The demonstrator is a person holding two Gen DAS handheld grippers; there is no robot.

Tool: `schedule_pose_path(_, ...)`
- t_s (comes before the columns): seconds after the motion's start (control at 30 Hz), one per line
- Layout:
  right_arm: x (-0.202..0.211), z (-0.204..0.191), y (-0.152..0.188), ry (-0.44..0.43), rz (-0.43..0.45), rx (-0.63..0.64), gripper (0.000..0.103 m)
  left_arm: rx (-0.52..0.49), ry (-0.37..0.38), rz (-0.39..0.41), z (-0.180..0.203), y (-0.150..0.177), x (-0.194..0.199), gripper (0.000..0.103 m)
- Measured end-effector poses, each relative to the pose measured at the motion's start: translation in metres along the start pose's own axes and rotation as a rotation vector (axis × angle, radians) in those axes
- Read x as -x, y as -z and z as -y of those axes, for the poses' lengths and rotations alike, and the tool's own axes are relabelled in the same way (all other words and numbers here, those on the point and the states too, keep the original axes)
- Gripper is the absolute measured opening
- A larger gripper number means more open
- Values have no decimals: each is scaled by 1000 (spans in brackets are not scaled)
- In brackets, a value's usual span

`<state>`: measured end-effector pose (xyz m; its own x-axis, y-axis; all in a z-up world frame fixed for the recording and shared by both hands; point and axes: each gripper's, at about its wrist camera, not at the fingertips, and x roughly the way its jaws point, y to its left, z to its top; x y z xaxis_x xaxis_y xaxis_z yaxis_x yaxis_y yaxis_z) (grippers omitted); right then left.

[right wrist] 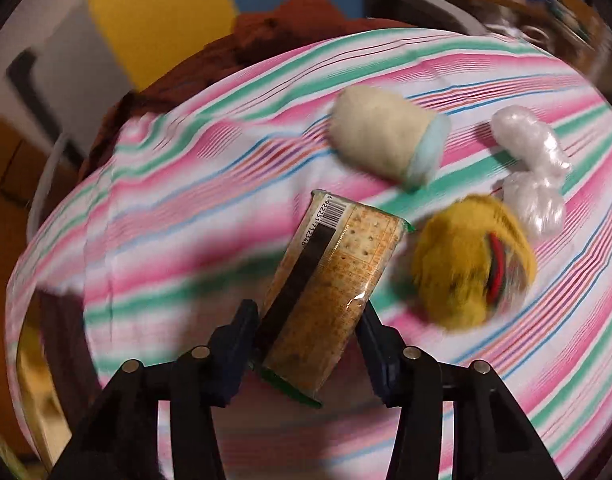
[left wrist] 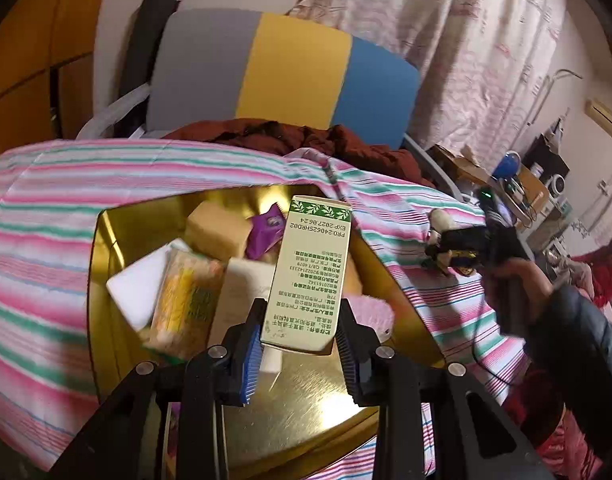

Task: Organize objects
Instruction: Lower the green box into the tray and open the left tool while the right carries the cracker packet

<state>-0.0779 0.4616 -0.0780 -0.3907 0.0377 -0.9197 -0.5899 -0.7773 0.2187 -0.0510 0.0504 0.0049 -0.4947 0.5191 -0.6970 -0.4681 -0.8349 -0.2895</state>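
In the left wrist view my left gripper [left wrist: 300, 336] is shut on a cream box with a green leafy end [left wrist: 309, 272], held above a gold tin [left wrist: 306, 400]. The tin holds a tan block [left wrist: 216, 230], a purple packet [left wrist: 266, 232], a white block [left wrist: 136, 288] and a yellow-green snack pack [left wrist: 186, 300]. In the right wrist view my right gripper [right wrist: 307, 330] is shut on a cracker pack with a barcode [right wrist: 333, 276], lifted over the striped cloth [right wrist: 186, 200]. The right gripper [left wrist: 461, 246] also shows at the right of the left wrist view, in a hand.
On the striped cloth lie a cream and pale-blue roll [right wrist: 385, 136], a yellow fuzzy item [right wrist: 469, 268] and a clear plastic bundle [right wrist: 533, 172]. A chair with a grey, yellow and blue back [left wrist: 282, 68] and dark red clothing [left wrist: 306, 136] stand behind. A person in red [left wrist: 603, 268] is far right.
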Motion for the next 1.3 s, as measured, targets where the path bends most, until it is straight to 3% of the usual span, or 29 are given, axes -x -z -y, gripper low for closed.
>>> schedule_pose_path(0.23,14,-22,54,-85,-5,200,49,62,-56,-14,-17,16,7,33)
schedule_pose_path(0.5,33,-22,81,-150,38,239,45,115,-112,-25,-30,35,17,33)
schedule_pose_path(0.6,43,-29,85,-171,67,267,39,121,-121,-20,-31,40,20,33)
schedule_pose_path(0.67,55,-30,89,-179,84,292,25,128,-130,-17,-31,42,23,33)
schedule_pose_path(0.8,60,-36,96,-142,87,354,23,141,-141,-17,-34,44,26,33)
schedule_pose_path(0.9,51,-29,97,-137,63,332,23,133,-133,-18,-31,46,26,33)
schedule_pose_path(1.03,45,-25,92,-112,54,313,30,126,-121,-28,-27,48,25,33)
schedule_pose_path(1.1,37,-23,88,-109,31,300,44,124,-112,-29,-26,49,24,33)
schedule_pose_path(1.17,28,-24,85,-109,13,288,68,125,-110,-27,-26,50,26,33)
schedule_pose_path(1.3,15,-34,91,-58,11,345,70,143,-121,-15,-33,51,32,33)
